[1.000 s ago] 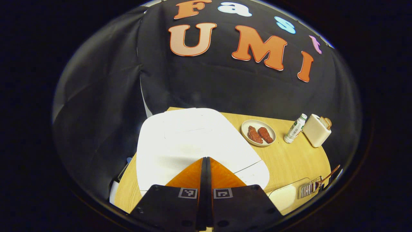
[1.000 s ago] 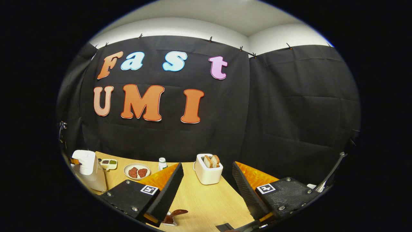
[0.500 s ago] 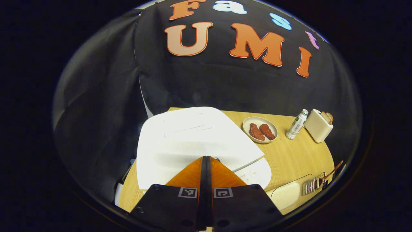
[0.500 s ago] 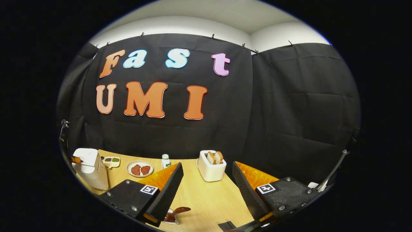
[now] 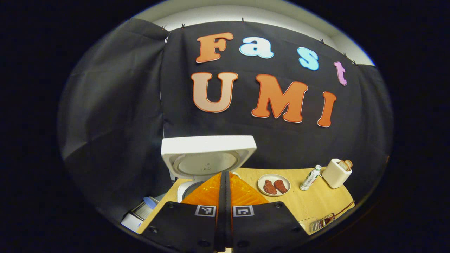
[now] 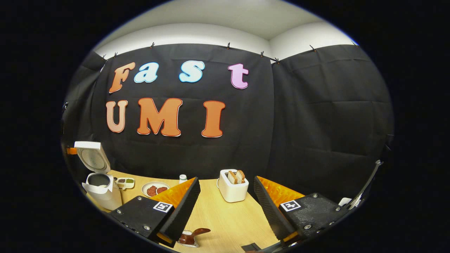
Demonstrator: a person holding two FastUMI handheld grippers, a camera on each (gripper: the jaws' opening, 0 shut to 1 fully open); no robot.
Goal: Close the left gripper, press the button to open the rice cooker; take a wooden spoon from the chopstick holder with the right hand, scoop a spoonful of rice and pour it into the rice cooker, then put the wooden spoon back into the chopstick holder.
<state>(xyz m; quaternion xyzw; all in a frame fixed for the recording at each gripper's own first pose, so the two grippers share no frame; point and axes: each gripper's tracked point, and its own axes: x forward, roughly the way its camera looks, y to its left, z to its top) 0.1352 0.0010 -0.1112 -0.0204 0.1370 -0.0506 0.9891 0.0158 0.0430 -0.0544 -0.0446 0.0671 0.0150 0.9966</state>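
The rice cooker (image 5: 207, 165) lid has sprung up since 1 second ago, so I count the button press done. It sits at the table's (image 6: 225, 218) left end. My left gripper (image 5: 225, 196) stays pinched together on nothing; my right gripper (image 6: 226, 207) is spread apart, empty, ready for the spoon.

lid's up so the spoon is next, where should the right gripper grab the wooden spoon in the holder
Probably the free upper handle of the brown wooden spoon, which slants up out of the metal wire chopstick holder. Bring the right gripper down from above, open jaws across the slim handle; its lower end sits inside the holder.
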